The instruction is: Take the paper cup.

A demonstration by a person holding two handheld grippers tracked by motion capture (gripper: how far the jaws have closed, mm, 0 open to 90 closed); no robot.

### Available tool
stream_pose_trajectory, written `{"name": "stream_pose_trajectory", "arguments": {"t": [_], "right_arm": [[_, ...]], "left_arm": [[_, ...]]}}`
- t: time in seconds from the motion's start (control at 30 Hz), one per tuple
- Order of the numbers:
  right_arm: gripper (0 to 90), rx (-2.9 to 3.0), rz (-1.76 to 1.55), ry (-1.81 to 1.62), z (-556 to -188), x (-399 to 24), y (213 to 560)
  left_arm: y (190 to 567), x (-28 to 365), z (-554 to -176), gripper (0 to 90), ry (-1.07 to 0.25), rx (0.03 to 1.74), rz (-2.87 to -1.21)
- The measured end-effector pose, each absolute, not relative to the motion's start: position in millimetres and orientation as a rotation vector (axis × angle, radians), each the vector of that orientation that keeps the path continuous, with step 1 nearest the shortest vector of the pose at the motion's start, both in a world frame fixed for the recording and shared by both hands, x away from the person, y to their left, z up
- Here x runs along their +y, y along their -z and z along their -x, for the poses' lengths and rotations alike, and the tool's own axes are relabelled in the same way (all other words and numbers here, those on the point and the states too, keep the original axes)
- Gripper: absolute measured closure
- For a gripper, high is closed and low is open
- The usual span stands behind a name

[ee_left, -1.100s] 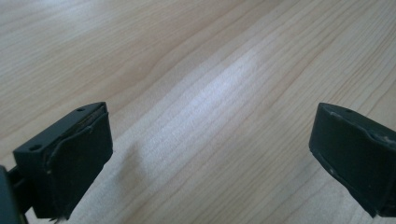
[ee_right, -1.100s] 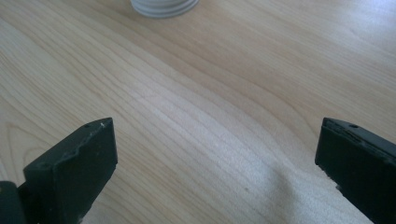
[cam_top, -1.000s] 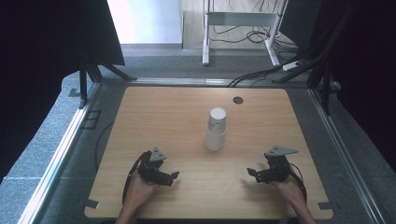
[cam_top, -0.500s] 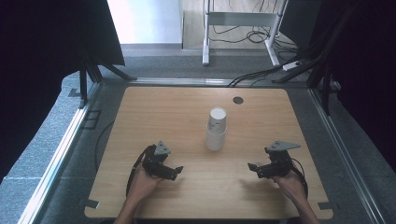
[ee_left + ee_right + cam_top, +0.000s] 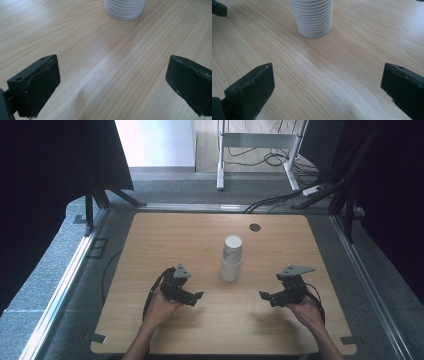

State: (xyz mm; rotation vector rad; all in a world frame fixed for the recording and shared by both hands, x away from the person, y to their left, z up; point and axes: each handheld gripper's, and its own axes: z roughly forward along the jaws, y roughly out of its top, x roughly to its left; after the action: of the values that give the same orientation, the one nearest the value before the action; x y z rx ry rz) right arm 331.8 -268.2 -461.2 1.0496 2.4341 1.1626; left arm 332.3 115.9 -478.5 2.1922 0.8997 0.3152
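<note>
Both grippers hang low over the near half of the table [image 5: 150,245], jaws spread wide and holding nothing: the left gripper [image 5: 198,296] sits to the left of the stack of white ribbed cups [image 5: 231,259], the right gripper [image 5: 264,296] to its right, each well short of touching it. Compared with a second ago, the left gripper has edged inward and forward toward the stack, and the right one has turned so that its jaws face the cups more squarely; the stack itself has not moved and stands upright near the middle of the table.

From the left gripper view the base of the stack [image 5: 125,8] lies ahead and slightly to one side of the gap between the jaws; from the right gripper view the stack [image 5: 312,17] stands ahead, again a little off the midline, with a jaw of the other gripper at the upper left corner. I read this as the approach just starting: both grippers are lining up on the cups, likely one to steady the stack and one to lift a cup, with no contact yet.
</note>
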Motion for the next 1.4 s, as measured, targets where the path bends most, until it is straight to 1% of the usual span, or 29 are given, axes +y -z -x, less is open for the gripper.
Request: {"name": "stream_pose_trajectory", "arguments": {"t": [0.57,0.8,1.13,1.4], "right_arm": [[0.0,2.395,-1.011,-1.223,-351.6,-243.9,439.0],[0.0,2.398,-0.989,-1.244,-363.4,-234.5,428.8],[0.0,2.401,-0.948,-1.27,-378.2,-220.2,417.2],[1.4,2.41,-0.924,-1.261,-388.2,-208.0,408.9]], "left_arm": [[467.0,93.8,-354.9,0.0,-0.306,0.863,-2.183],[464.7,81.0,-370.4,0.0,-0.253,0.837,-2.17],[462.7,58.7,-382.5,0.2,-0.291,0.776,-2.196],[462.2,49.2,-391.5,1.5,-0.284,0.764,-2.179]]}}
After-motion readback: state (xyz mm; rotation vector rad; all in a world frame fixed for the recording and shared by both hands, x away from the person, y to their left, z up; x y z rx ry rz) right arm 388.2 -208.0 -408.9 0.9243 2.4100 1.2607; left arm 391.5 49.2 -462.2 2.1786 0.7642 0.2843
